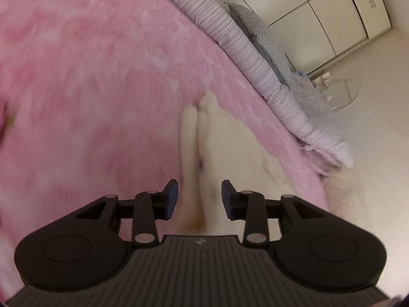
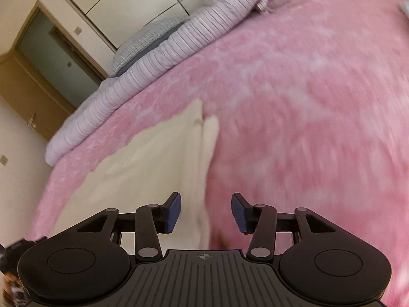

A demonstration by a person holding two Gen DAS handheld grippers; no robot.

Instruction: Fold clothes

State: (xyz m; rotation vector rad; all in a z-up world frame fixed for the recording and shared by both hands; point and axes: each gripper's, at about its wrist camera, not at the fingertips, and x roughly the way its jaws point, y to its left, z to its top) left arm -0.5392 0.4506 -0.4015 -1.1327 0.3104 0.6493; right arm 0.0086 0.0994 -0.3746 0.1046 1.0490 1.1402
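A cream garment (image 1: 225,151) lies flat on a pink fluffy blanket (image 1: 89,81) that covers a bed. In the left wrist view a raised fold runs along its left side, straight ahead of my left gripper (image 1: 200,195), which is open and empty just above the cloth. In the right wrist view the same cream garment (image 2: 153,158) lies ahead and to the left on the pink blanket (image 2: 306,89), its right edge running between the fingers of my right gripper (image 2: 206,212). That gripper is open and empty. Both views are blurred.
A striped lilac duvet (image 1: 237,41) and a grey checked pillow (image 1: 265,38) lie along the bed's far edge; they also show in the right wrist view, duvet (image 2: 153,58) and pillow (image 2: 145,41). White wardrobe doors (image 1: 327,5) and a brown door (image 2: 38,76) stand behind.
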